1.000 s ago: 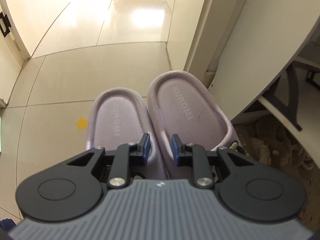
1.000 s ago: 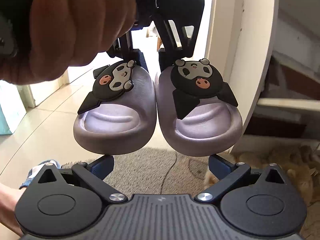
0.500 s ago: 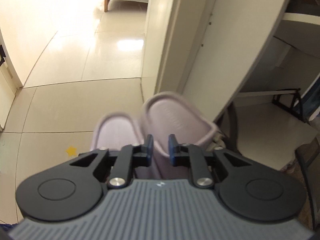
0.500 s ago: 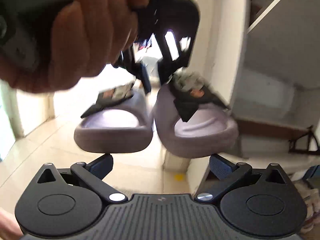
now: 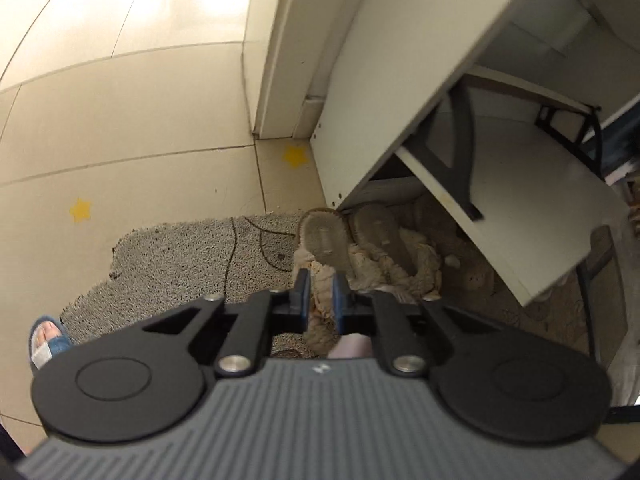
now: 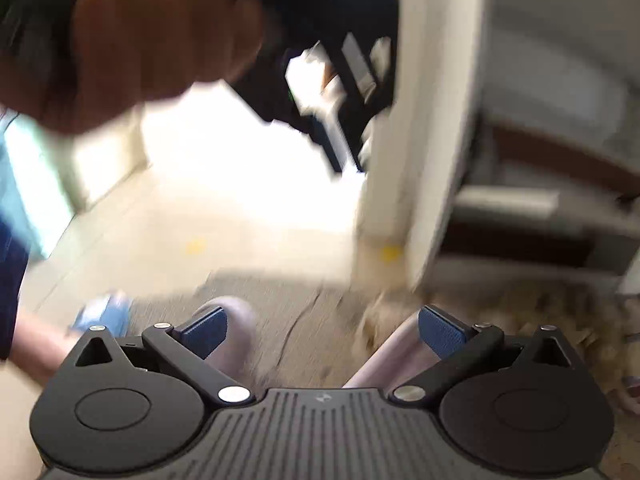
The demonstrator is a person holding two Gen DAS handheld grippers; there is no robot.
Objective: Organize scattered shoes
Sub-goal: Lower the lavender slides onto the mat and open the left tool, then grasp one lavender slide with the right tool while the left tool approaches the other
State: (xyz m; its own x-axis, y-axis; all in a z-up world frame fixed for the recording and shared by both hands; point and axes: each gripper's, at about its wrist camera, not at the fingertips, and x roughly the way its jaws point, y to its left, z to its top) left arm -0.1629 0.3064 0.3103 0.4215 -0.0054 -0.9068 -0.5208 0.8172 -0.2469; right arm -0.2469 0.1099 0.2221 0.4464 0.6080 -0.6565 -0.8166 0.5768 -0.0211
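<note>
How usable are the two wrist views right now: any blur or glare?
Left wrist: mostly sharp, fuzzy slippers and grey mat readable, floor glare top centre, shelf edges smeared. Right wrist: heavily motion-blurred, doorway blown out white, hand a smear; only the right gripper is crisp.

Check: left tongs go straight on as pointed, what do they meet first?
Likely the fuzzy beige slippers, lying soles-up directly ahead of the left tongs. Depth is unclear, so they may already be close.
</note>
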